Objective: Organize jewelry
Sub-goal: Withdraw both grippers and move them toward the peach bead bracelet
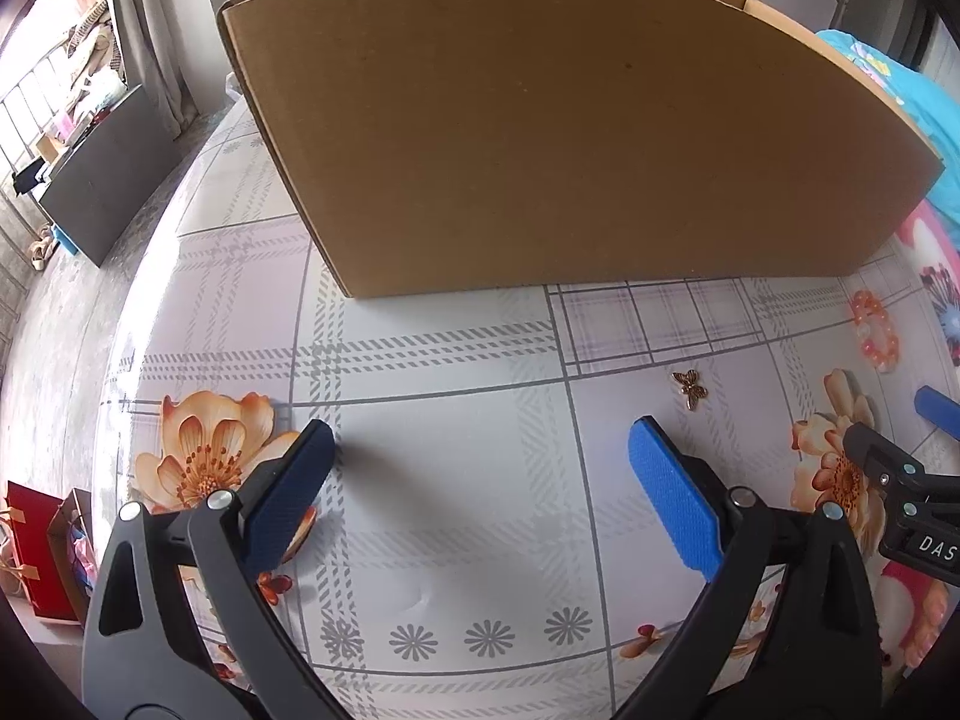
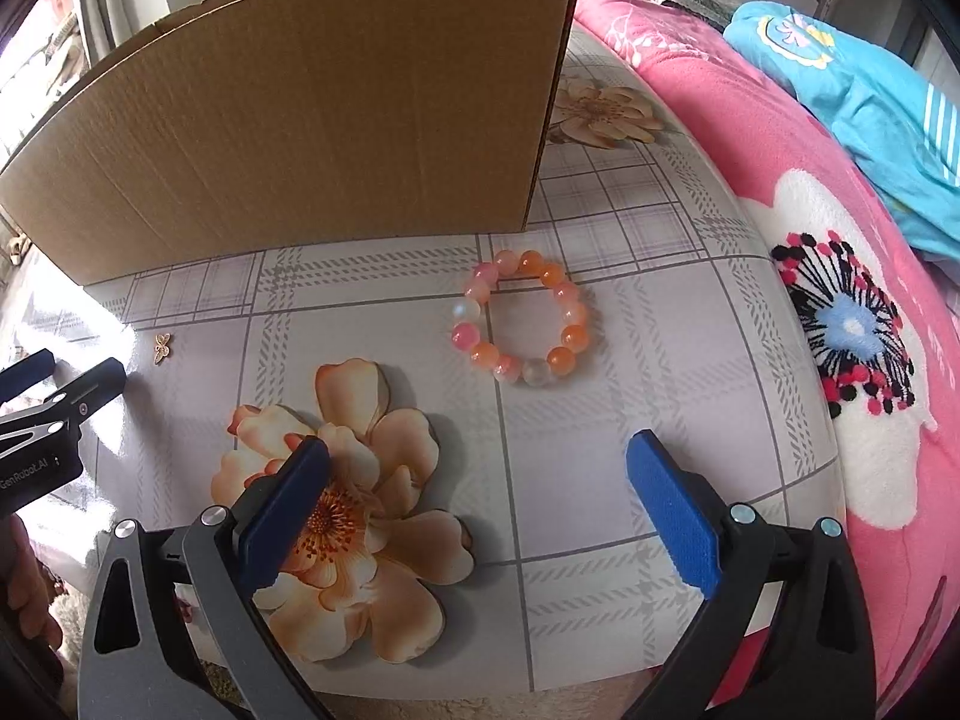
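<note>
An orange and pink beaded bracelet (image 2: 528, 318) lies flat on the patterned tablecloth, ahead of my right gripper (image 2: 477, 468) and just in front of the cardboard box (image 2: 312, 120). The same bracelet (image 1: 875, 330) appears at the far right of the left wrist view. A small gold butterfly charm (image 1: 690, 388) rests on the cloth ahead of my left gripper (image 1: 480, 453), toward its right finger; the charm (image 2: 162, 348) also shows at the left in the right wrist view. Both grippers stand open with nothing between their blue pads. The box (image 1: 570, 138) hides its inside.
The table (image 1: 420, 420) drops off on the left, with a grey cabinet (image 1: 102, 180) and red bags (image 1: 36, 552) on the floor beyond. A pink flowered blanket (image 2: 840, 300) and blue cloth (image 2: 852, 96) lie against the table's right side.
</note>
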Motion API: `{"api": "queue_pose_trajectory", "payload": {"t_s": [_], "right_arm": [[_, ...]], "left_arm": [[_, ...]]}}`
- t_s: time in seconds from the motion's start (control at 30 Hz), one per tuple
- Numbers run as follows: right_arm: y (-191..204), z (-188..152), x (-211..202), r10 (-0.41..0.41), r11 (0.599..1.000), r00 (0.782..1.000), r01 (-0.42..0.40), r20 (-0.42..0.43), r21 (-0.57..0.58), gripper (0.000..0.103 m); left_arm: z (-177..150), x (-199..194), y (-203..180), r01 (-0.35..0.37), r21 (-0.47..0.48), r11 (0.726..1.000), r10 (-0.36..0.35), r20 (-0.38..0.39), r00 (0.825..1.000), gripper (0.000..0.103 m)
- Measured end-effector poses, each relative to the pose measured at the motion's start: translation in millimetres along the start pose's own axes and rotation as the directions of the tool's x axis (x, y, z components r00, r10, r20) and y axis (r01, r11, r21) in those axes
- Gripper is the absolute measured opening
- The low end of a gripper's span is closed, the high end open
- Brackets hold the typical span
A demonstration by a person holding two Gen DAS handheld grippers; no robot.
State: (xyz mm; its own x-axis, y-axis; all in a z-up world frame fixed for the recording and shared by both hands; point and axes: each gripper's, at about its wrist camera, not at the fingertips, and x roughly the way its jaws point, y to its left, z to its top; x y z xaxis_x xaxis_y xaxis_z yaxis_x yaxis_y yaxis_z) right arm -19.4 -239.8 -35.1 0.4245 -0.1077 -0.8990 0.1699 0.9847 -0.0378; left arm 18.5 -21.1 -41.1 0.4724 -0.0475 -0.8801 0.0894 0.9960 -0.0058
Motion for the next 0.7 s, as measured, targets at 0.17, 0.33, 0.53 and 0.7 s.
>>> {"api": "queue_pose_trajectory", "payload": {"t_s": [0.17,0.33,0.53,0.7], "right_arm": [[-3.0,0.6,1.7,0.025,1.000,1.000,-0.025,-0.019,0.008,0.097],[-6.8,5.8,4.7,0.037,0.999,0.998,-0.037,-0.043,0.002,0.097],[-8.2,8.5,6.1,0.038,0.999,0.998,-0.038,-0.047,0.001,0.097],[-9.0,9.9,7.8,0.043,0.999,0.997,-0.043,-0.058,0.005,0.097]], "left_arm": [[-0.6,-0.6,0.5,0.000,0.001,1.000,0.000,0.001,1.000,0.095],[-1.2,-0.5,0.1,0.000,0.000,1.000,0.000,0.001,1.000,0.095],[-0.8,-0.3,0.2,-0.001,0.000,1.000,0.001,0.000,1.000,0.095],[0.1,0.4,-1.9,0.004,0.008,1.000,-0.003,-0.017,1.000,0.095]]}}
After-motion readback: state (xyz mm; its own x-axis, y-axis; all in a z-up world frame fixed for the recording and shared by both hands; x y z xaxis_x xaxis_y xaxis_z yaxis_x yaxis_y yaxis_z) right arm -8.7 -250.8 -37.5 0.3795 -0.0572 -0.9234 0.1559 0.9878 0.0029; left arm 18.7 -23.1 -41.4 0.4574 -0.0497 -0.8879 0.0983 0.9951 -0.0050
